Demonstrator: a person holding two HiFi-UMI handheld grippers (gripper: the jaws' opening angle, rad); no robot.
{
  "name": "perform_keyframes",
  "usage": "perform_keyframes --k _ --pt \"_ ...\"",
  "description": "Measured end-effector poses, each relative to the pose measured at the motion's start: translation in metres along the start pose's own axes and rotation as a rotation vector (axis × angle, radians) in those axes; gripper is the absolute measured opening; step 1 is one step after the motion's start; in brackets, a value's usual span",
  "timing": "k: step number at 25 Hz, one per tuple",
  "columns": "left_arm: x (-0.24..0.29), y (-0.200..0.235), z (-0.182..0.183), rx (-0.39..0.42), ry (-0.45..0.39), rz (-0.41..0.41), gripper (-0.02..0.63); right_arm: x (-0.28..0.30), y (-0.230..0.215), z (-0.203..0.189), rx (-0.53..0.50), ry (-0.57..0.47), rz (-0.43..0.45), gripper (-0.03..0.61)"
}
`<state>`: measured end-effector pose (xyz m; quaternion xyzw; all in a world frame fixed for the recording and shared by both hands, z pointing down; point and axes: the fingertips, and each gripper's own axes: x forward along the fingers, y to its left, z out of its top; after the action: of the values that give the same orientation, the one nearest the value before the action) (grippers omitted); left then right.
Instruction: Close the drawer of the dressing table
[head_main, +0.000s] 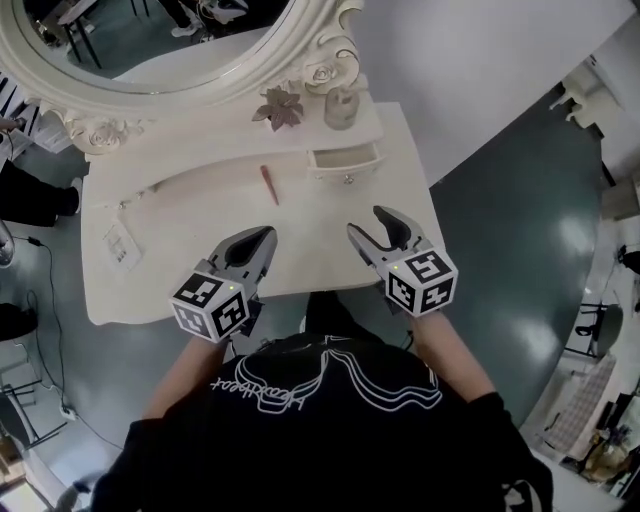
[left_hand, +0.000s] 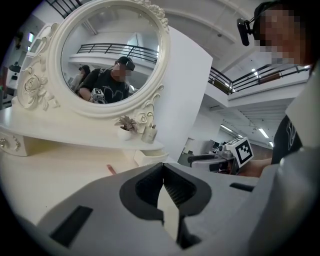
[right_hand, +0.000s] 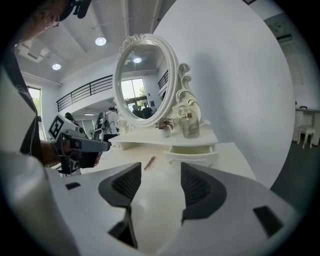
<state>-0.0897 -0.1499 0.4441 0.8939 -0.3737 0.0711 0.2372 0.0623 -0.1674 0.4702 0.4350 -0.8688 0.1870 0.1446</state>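
Note:
The white dressing table has a small drawer under its raised shelf at the back right, pulled out a little. The right gripper view shows the drawer straight ahead, its inside showing. My right gripper hovers over the table's front right, short of the drawer, open with nothing between its jaws. My left gripper is beside it over the front middle, shut on nothing, its tips touching. The drawer lies ahead and to the right of it.
A reddish pencil-like stick lies on the tabletop left of the drawer. A small plant and a glass bottle stand on the shelf above the drawer, below the oval mirror. A card lies at the left.

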Motion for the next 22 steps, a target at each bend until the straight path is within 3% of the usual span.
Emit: perform_keyframes --k 22 --pt "0.031 0.062 -0.012 -0.113 0.053 0.098 0.005 0.097 -0.060 -0.036 -0.015 0.141 -0.057 0.186"
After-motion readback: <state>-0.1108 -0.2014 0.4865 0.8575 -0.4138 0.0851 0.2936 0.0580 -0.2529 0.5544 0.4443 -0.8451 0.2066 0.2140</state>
